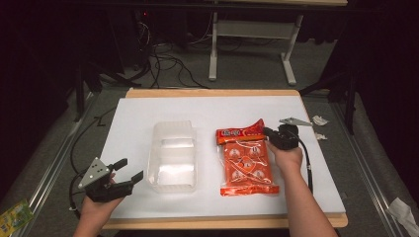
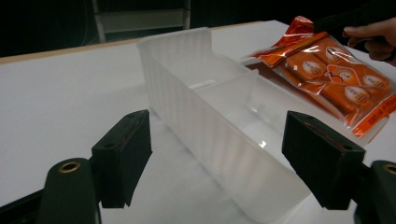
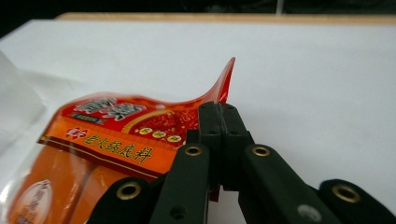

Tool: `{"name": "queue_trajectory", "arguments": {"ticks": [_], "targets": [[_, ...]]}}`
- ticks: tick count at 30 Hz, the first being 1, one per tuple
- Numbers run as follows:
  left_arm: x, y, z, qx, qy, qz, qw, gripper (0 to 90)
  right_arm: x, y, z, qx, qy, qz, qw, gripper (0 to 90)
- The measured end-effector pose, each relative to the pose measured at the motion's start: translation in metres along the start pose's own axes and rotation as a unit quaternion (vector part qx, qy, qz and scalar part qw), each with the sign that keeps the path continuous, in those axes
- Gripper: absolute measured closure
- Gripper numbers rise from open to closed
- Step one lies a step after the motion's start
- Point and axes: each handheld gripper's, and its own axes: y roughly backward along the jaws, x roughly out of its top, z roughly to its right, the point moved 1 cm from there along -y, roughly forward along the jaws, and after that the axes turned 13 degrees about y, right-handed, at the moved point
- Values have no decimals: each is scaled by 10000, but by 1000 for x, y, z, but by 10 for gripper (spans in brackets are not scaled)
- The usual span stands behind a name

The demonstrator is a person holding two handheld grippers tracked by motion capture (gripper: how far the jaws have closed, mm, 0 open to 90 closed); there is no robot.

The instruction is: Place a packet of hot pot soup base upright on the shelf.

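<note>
An orange and red snack bag (image 1: 247, 160) lies flat on the white table sheet (image 1: 148, 108), right of centre. My right gripper (image 1: 269, 132) is shut on the bag's far right corner, which curls upward; in the right gripper view the jaws (image 3: 219, 116) pinch the red top edge of the bag (image 3: 116, 126). A clear plastic bin (image 1: 173, 155) stands left of the bag. My left gripper (image 1: 129, 169) hovers open just left of the bin's near end. In the left gripper view the bin (image 2: 224, 116) runs between the spread jaws, with the bag (image 2: 336, 70) beyond it.
Crumpled white scraps (image 1: 320, 121) lie past the sheet's right edge. A yellow-green packet (image 1: 15, 215) sits on the floor at the lower left. Cables (image 1: 168, 64) and a white table frame (image 1: 252, 34) are behind the table. A wooden edge borders the sheet.
</note>
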Motion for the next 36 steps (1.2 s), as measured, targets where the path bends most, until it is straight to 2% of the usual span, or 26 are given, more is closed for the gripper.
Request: {"name": "queue_trajectory", "arguments": {"ticks": [1,2,3,5,6,9,10,11,12,13,14,15,16,18,19,20,21,22,23,24,25,28,29,33,35,36], "targets": [[2,0,3,-26,-41,25,10000,249,2,4,-1,18,2,79,10000,900],[3,0,7,-38,-84,44,9999,248,7,17,-5,44,107,314,9994,900],[7,0,15,-113,-98,82,9999,248,10,22,-8,59,136,404,9991,900],[8,-1,19,-130,-116,90,9998,248,12,28,-11,46,178,500,9986,900],[12,-2,29,-217,-109,120,9996,248,17,39,-17,67,238,693,9973,900],[17,-7,45,-390,-20,142,9991,247,22,57,-26,123,312,988,9945,900],[17,-7,45,-390,-20,142,9991,246,24,63,-30,145,343,1092,9933,900],[22,-12,56,-487,26,122,9987,245,25,69,-34,166,378,1192,9920,900],[22,-12,56,-487,26,122,9987,244,25,69,-34,166,378,1192,9920,900],[24,-16,62,-562,64,120,9983,244,26,81,-42,144,513,1375,9891,900],[26,-19,67,-629,87,97,9979,244,26,81,-42,144,513,1375,9891,900],[30,-29,78,-745,129,46,9971,242,26,92,-49,158,566,1544,9863,900],[30,-29,78,-745,129,46,9971,240,26,92,-49,158,566,1544,9863,900],[34,-42,89,-870,122,-19,9961,238,25,103,-57,203,629,1736,9826,900],[38,-58,98,-917,65,-112,9957,235,25,110,-63,255,654,1844,9803,900],[38,-58,98,-917,65,-112,9957,230,25,110,-63,255,654,1844,9803,900],[42,-77,105,-908,3,-258,9955,226,24,115,-70,270,765,1936,9777,900],[42,-77,105,-908,3,-258,9955,222,24,115,-70,270,765,1936,9777,900],[44,-86,108,-927,3,-309,9952,221,23,118,-76,240,875,2020,9752,900],[46,-94,110,-951,12,-373,9948,221,23,118,-76,240,875,2020,9752,900],[52,-113,114,-982,115,-576,9934,221,22,121,-79,269,894,2067,9739,900],[57,-125,117,-1014,177,-688,9923,219,23,123,-80,293,927,2079,9733,900],[63,-140,120,-1042,270,-846,9906,220,21,125,-82,318,938,2109,9725,900],[68,-154,124,-1139,355,-905,9887,229,19,128,-83,302,964,2113,9722,900],[68,-166,125,-1325,588,-1013,9842,233,17,130,-81,319,962,2098,9725,900],[68,-166,125,-1325,588,-1013,9842,234,17,130,-80,336,912,2105,9727,900]]}}
